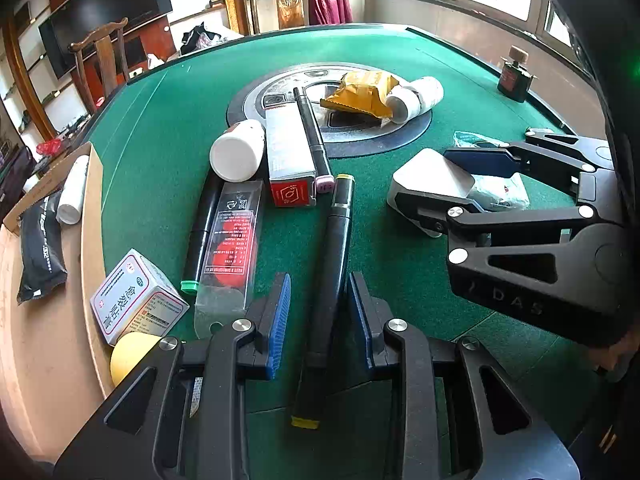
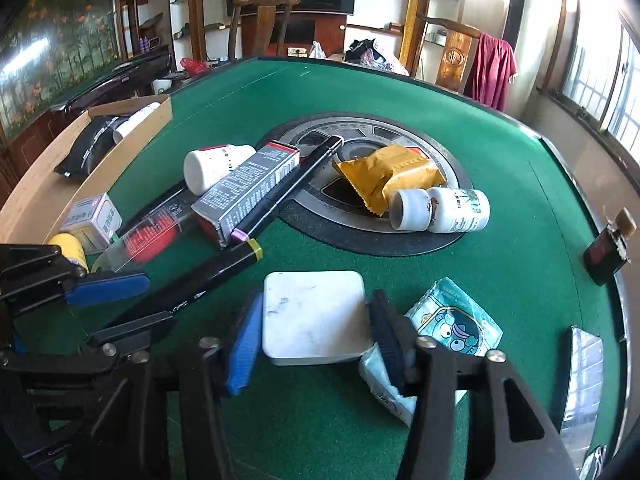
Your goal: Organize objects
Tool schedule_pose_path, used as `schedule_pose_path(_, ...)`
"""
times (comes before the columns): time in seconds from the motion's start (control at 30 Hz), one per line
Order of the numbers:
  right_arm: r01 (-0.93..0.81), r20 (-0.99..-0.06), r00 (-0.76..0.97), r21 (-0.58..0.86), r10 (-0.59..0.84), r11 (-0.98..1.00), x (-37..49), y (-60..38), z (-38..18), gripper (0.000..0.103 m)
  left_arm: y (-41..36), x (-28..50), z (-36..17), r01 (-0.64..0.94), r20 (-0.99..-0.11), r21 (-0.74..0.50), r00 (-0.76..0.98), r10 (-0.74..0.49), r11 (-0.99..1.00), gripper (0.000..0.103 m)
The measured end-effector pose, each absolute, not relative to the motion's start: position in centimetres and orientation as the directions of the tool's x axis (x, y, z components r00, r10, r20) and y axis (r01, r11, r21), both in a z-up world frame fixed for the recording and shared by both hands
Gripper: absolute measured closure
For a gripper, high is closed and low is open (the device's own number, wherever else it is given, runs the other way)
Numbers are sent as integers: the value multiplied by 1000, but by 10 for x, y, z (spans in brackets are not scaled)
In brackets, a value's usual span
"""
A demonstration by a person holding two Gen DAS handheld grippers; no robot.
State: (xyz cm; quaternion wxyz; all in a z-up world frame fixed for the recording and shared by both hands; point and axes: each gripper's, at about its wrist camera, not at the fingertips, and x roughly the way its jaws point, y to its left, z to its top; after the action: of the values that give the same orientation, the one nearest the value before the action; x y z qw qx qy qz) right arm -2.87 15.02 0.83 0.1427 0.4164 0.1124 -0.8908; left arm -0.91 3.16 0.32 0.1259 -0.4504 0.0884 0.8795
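Cardboard box (image 2: 120, 152) holds black pouch (image 2: 90, 144), white bottle (image 2: 134, 120).

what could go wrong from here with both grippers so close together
The right gripper brackets the white box, but its outer finger sits against the cartoon packet, which might get dragged along. The left gripper straddles the yellow-capped marker near one end; lifted, it could tip or swing into the clear red-printed box. The grippers might also bump.

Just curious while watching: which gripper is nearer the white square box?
Right. The right gripper has its jaws on either side of the white square box. The left gripper is off to one side, jaws around a black marker.
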Motion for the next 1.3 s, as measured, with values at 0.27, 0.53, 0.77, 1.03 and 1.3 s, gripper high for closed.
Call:
schedule_pose_path(0.27,319,-731,-653,-29,-198,-947,-25,161,23,53,31,-8,2,-278,-804,77,-585,105,-958,65)
schedule_pose_path(0.53,307,-729,-634,67,-257,-949,-30,169,25,53,27,-11,3,-290,-810,-16,-557,183,-957,81)
schedule_pose_path(0.77,305,-712,-644,97,-280,-947,-28,172,30,58,21,-12,6,-299,-806,-107,-532,259,-948,81)
schedule_pose_path(1.03,310,-721,-630,108,-289,-945,-29,173,29,70,22,-13,4,-300,-809,-98,-531,251,-949,81)
schedule_pose_path(1.3,296,-707,-631,162,-320,-941,-29,183,39,27,20,-13,4,-303,-808,-102,-531,257,-947,81)
